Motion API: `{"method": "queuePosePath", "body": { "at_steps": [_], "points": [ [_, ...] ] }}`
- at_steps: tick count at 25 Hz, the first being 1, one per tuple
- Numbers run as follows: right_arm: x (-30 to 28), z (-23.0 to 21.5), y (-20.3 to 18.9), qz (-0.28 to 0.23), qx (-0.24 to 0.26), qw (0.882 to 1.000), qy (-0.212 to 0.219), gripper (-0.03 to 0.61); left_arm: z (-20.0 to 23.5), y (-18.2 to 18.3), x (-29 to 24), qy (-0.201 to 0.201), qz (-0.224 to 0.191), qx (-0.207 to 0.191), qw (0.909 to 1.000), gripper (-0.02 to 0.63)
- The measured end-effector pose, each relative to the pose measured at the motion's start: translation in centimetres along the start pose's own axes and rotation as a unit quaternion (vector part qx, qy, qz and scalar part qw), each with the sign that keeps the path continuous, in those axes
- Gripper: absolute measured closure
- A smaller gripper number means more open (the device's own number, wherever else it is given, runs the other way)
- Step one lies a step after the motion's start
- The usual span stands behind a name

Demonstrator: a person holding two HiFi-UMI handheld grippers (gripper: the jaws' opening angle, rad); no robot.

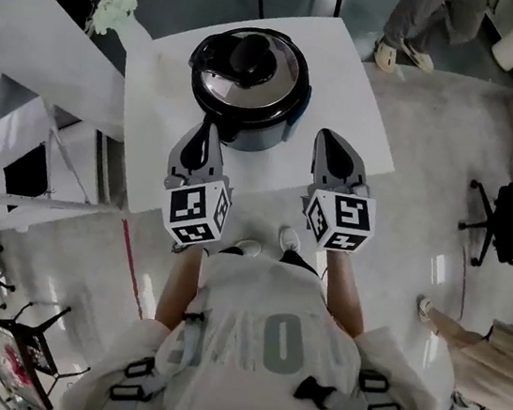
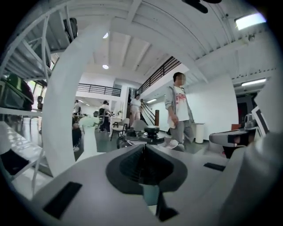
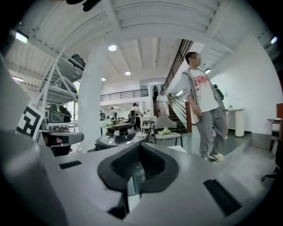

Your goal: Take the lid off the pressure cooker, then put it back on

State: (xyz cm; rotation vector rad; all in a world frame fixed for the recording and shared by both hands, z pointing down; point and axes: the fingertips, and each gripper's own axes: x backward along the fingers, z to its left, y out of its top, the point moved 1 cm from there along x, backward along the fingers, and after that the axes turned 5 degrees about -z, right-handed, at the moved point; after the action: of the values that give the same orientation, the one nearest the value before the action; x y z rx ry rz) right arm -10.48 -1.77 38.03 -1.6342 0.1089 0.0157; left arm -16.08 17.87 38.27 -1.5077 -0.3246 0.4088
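Lidded pressure cooker (image 1: 245,103) on a white table (image 1: 353,90). Left gripper (image 1: 208,128) and right gripper (image 1: 327,135) hover at its near side, both jaws pressed together, empty. Their own cameras glimpse only its lid (image 3: 116,128).

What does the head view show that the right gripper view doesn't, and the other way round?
Only the head view shows the wearer's own torso and shoes. Only the right gripper view shows the staircase, the ceiling lights and a standing person's upper body. Both show the pressure cooker with its lid on, and the right hand-held gripper, jaws shut and empty.
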Motion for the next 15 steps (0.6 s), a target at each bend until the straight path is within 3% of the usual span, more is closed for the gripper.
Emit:
{"method": "queuePosePath", "body": {
  "at_steps": [8,11,12,13,14,15],
  "points": [
    [-2.3,0.6,0.3,0.005,0.009,0.993,0.117,0.566,0.0,0.2,2.7,0.107,-0.014,0.009,0.9941,0.594],
    [-2.4,0.4,0.1,0.011,0.01,0.989,0.15,0.485,-0.8,-0.2,2.9,0.123,-0.017,0.019,0.992,0.592],
    [-2.4,0.2,0.0,0.014,0.008,0.987,0.158,0.417,-1.1,-0.2,2.9,0.126,-0.019,0.024,0.9916,0.586],
    [-2.5,-0.1,-0.2,0.016,0.006,0.986,0.164,0.332,-1.5,-0.3,2.9,0.126,-0.021,0.03,0.9914,0.546],
    [-2.5,-0.3,-0.5,0.018,0.003,0.986,0.168,0.274,-1.8,-0.3,2.8,0.123,-0.025,0.039,0.9913,0.454],
    [-2.5,-0.6,-0.7,0.02,0.001,0.985,0.17,0.256,-2.2,-0.3,2.7,0.12,-0.03,0.049,0.9912,0.372]
  ]
}}
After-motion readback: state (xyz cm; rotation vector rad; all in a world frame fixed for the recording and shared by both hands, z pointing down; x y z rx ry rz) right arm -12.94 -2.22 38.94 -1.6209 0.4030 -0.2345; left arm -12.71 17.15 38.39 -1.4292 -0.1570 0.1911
